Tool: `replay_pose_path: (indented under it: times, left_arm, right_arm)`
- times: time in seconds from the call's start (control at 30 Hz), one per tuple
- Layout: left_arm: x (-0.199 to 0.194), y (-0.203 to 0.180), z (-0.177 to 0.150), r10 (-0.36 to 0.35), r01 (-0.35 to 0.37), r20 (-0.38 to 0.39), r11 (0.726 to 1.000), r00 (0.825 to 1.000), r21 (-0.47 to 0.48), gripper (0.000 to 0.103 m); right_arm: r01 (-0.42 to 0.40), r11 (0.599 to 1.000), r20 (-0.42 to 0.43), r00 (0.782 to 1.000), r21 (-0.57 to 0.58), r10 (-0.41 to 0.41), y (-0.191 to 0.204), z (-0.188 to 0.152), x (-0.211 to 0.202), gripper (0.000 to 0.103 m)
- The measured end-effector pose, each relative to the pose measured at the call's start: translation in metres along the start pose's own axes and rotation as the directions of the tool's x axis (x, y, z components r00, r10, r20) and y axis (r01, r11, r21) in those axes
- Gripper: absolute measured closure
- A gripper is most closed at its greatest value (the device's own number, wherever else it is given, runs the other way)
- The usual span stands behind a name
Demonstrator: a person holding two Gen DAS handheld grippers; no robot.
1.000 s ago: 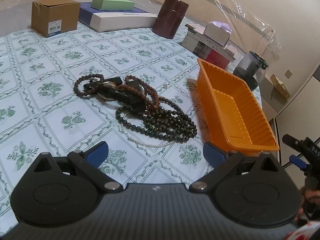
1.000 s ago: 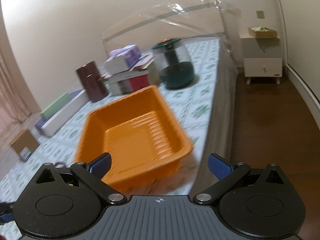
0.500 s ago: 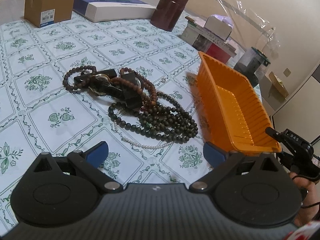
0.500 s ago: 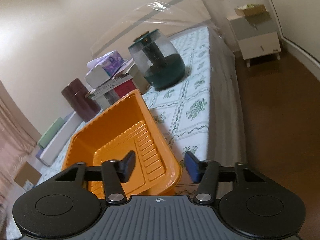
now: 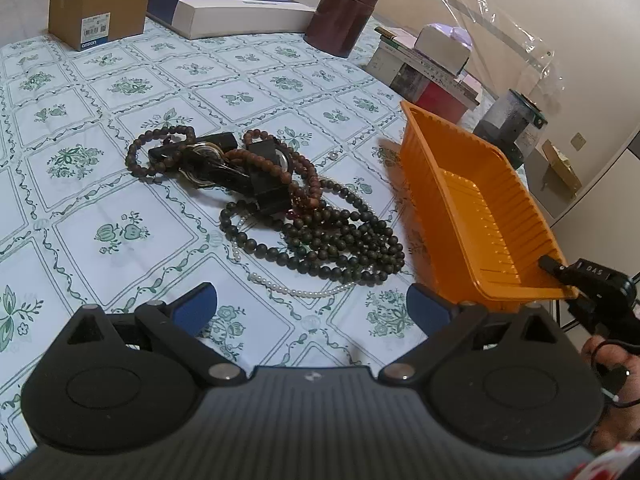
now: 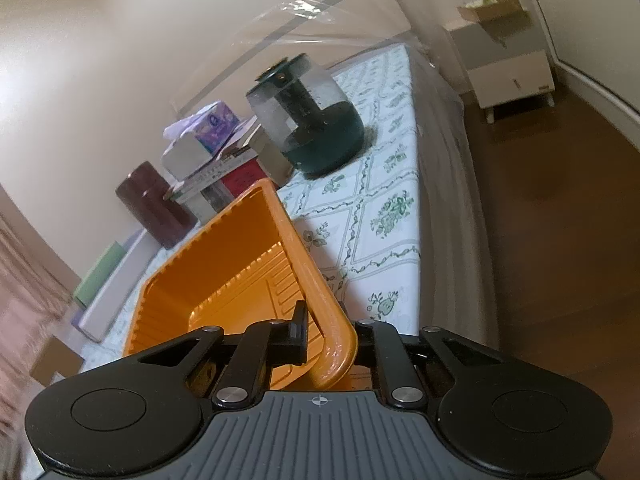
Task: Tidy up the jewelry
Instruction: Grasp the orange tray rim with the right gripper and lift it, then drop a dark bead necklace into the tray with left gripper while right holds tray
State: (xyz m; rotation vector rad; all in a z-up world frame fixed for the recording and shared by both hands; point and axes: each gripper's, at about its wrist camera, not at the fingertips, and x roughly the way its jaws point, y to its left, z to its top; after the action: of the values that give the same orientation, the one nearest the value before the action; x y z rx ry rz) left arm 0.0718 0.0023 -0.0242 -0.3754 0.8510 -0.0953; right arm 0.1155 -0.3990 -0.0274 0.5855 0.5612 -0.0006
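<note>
A tangled pile of jewelry point(image 5: 280, 200) lies on the flowered tablecloth: dark bead necklaces, brown bead bracelets, a thin pearl strand point(image 5: 304, 290) and black watch-like pieces. My left gripper point(image 5: 312, 306) is open and empty, just short of the pile. An empty orange plastic tray point(image 5: 476, 208) stands right of the pile, tilted. My right gripper point(image 6: 326, 338) is shut on the tray's near corner rim point(image 6: 332, 332); it also shows in the left wrist view point(image 5: 588, 284) at the tray's near right corner.
At the back stand a cardboard box point(image 5: 94, 2), flat white and green boxes point(image 5: 228, 4), a dark brown canister point(image 5: 344, 12), stacked books with a tissue box point(image 5: 432, 60) and a glass teapot point(image 6: 308, 120). The table's right edge point(image 6: 444, 184) drops to a wooden floor.
My right gripper moved onto the tray's near corner and closed on its rim; the tray is now tilted. My left gripper edged closer to the jewelry pile, still open.
</note>
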Motion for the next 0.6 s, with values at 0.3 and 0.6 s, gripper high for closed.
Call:
replay_pose_path:
  times: [0.3, 0.6]
  left_arm:
    - [0.008, -0.002, -0.001, 0.034, -0.040, 0.054, 0.993, 0.998, 0.115, 0.008]
    - [0.018, 0.005, 0.027, 0.065, -0.087, 0.152, 0.986, 0.986, 0.143, 0.025]
  right_arm:
    - [0.028, 0.966, 0.044, 0.999, -0.257, -0.017, 0.037, 0.008, -0.011, 0.095]
    - [0.039, 0.912, 0.083, 0.997, -0.409, -0.005, 0.059, 0.010, -0.015, 0.095]
